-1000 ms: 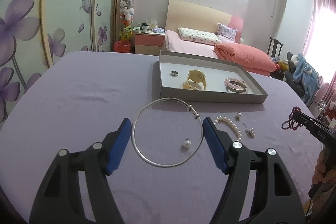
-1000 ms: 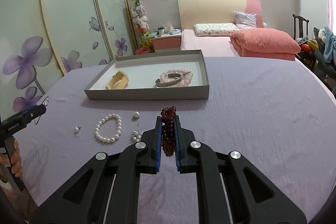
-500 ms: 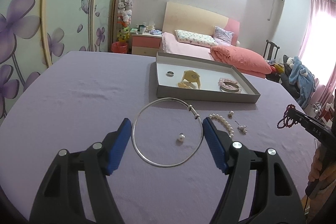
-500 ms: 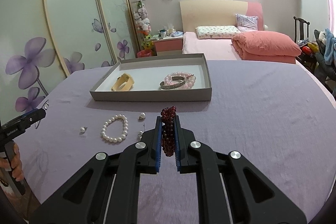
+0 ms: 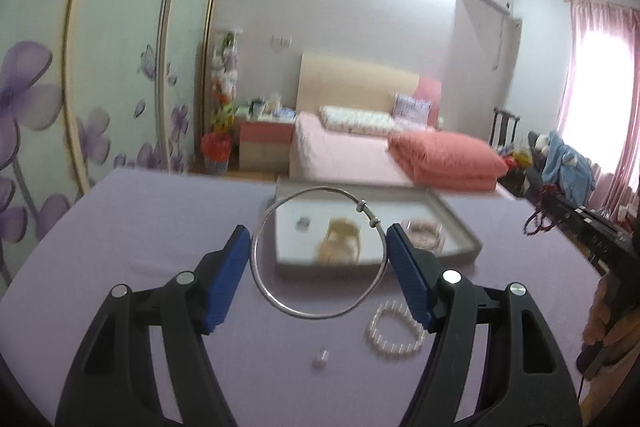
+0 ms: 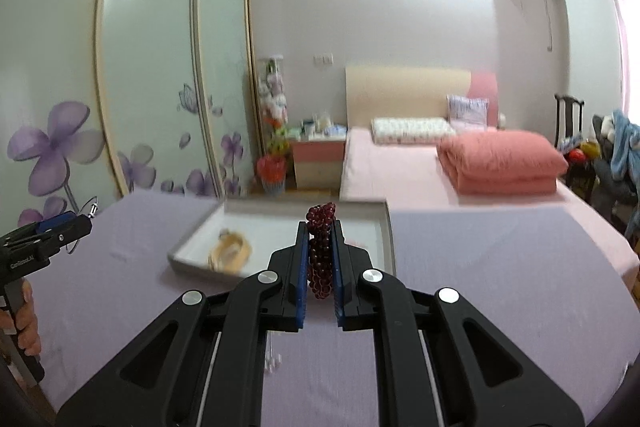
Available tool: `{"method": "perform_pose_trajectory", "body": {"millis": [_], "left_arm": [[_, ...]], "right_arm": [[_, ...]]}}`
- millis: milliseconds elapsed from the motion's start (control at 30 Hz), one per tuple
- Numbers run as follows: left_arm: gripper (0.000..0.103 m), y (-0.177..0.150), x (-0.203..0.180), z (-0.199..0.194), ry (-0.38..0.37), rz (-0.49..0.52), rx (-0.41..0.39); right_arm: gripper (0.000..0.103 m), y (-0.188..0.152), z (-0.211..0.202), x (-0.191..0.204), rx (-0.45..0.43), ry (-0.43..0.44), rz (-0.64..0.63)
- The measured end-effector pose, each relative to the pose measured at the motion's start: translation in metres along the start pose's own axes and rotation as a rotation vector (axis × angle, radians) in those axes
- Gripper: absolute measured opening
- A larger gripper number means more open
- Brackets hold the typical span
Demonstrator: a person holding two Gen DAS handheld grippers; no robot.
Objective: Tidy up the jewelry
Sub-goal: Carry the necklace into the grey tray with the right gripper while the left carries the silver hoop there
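Observation:
My left gripper [image 5: 319,243] holds a large silver hoop bangle [image 5: 264,291] between its blue pads, lifted above the purple table, in front of the grey tray [image 5: 460,223]. My right gripper [image 6: 320,259] is shut on a dark red bead bracelet [image 6: 320,227], also lifted, facing the tray [image 6: 386,227]. The tray holds a gold bangle [image 5: 340,239], a small ring [image 5: 303,223] and a pink bead bracelet [image 5: 424,233]. A pearl bracelet [image 5: 394,331] and a single pearl [image 5: 321,357] lie on the table below my left gripper.
The right gripper with the red beads shows at the right in the left wrist view [image 5: 540,219]. The left gripper shows at the left in the right wrist view [image 6: 48,231]. A bed [image 6: 440,167] stands beyond the table.
Both grippers have risen and moved toward the tray with their loads. The hoop has left the table and now overlaps the tray in the left view.

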State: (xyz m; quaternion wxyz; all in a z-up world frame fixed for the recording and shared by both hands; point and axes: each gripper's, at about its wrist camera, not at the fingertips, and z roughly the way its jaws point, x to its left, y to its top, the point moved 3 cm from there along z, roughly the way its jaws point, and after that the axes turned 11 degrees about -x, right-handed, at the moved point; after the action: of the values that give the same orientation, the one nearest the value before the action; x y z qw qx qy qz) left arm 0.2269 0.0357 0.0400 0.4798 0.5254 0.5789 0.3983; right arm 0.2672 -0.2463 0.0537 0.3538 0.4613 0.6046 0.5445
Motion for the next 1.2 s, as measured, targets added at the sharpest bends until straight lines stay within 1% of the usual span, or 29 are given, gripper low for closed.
{"method": "perform_pose_trajectory", "body": {"millis": [167,367,600,667,767,900,967,1000,1033,1067,1100,1200], "left_arm": [[0.068,0.021,-0.014,0.032,-0.026,-0.006,-0.036],[0.068,0.029,-0.024,0.07,-0.033,-0.012,-0.047],[0.068,0.024,-0.03,0.122,-0.025,-0.022,-0.041],[0.068,0.021,-0.031,0.134,-0.021,-0.022,-0.04],[0.068,0.014,-0.03,0.153,-0.016,-0.044,-0.025],[0.068,0.005,-0.028,0.168,-0.015,-0.057,-0.006],[0.068,0.002,-0.024,0.172,-0.016,-0.056,0.002],[0.068,-0.002,-0.021,0.173,-0.018,-0.056,0.004],[0.068,-0.004,-0.022,0.174,-0.018,-0.056,0.006],[0.068,-0.006,-0.021,0.176,-0.017,-0.058,0.01],[0.068,-0.008,-0.021,0.178,-0.019,-0.06,0.015],[0.068,-0.013,-0.021,0.182,-0.019,-0.061,0.028]], "right_arm": [[0.011,0.013,0.028,-0.001,-0.031,0.016,0.018],[0.011,0.016,0.066,-0.005,-0.031,0.028,0.047],[0.011,0.002,0.105,-0.008,-0.023,0.034,0.068],[0.011,-0.005,0.119,-0.009,-0.006,0.036,0.084],[0.011,-0.016,0.129,-0.012,0.016,0.039,0.105],[0.012,-0.03,0.144,-0.017,0.058,0.042,0.133],[0.015,-0.035,0.149,-0.018,0.075,0.043,0.145],[0.021,-0.037,0.15,-0.018,0.081,0.045,0.149],[0.024,-0.04,0.15,-0.02,0.087,0.042,0.15],[0.033,-0.04,0.151,-0.021,0.089,0.04,0.152],[0.04,-0.04,0.152,-0.021,0.089,0.039,0.156],[0.04,-0.039,0.151,-0.021,0.084,0.031,0.159]]}}
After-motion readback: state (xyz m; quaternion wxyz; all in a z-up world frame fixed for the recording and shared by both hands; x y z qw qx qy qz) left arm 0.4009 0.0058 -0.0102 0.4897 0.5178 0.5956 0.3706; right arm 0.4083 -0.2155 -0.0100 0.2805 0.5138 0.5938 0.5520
